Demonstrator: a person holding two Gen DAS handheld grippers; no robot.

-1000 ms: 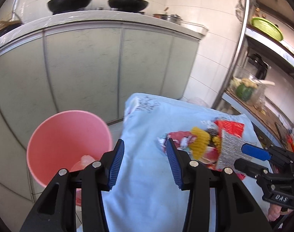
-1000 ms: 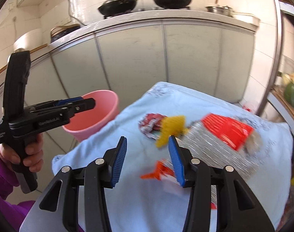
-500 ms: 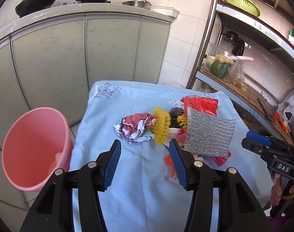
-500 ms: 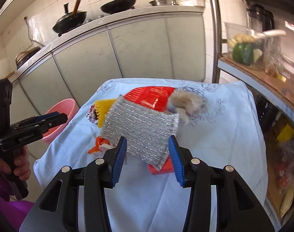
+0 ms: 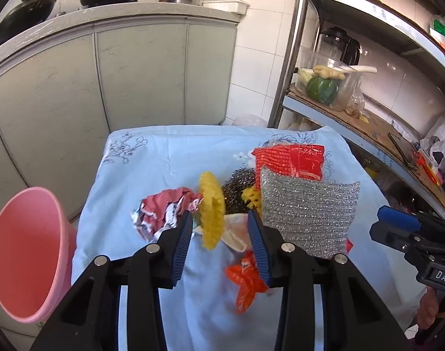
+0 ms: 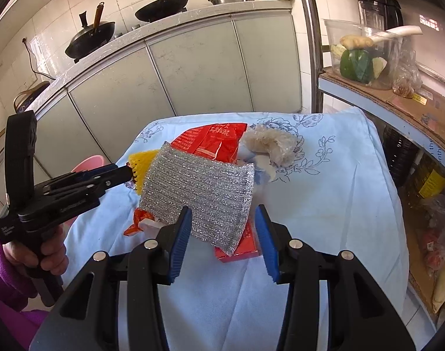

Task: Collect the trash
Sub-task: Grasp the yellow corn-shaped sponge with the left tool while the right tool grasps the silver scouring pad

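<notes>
The left tongs (image 5: pixel 219 242) are closing, their blue pads standing either side of the yellow mesh scrubber (image 5: pixel 211 213) without yet pressing on it; nothing is gripped. The right tongs (image 6: pixel 222 239) are standing about half open over the near edge of the silver scouring pad (image 6: pixel 199 193), also gripping nothing. The trash is lying heaped in the middle of the surface (image 5: pixel 163 158), which is wearing a pale blue flowered cloth: a crumpled red-and-white wrapper (image 5: pixel 163 210) is sitting just left of the scrubber, a dark steel-wool ball (image 5: pixel 240 187) is showing behind it, and the silver pad is leaning over a red packet (image 5: pixel 289 161) at the far right of the heap. An orange wrapper scrap (image 5: pixel 245 280) is lying nearer, by the left tongs' right pad. A clear plastic wad (image 6: pixel 269 143) is resting beside the red packet's far right end. A pink bin (image 5: pixel 23 251) is standing off the surface's left side.
</notes>
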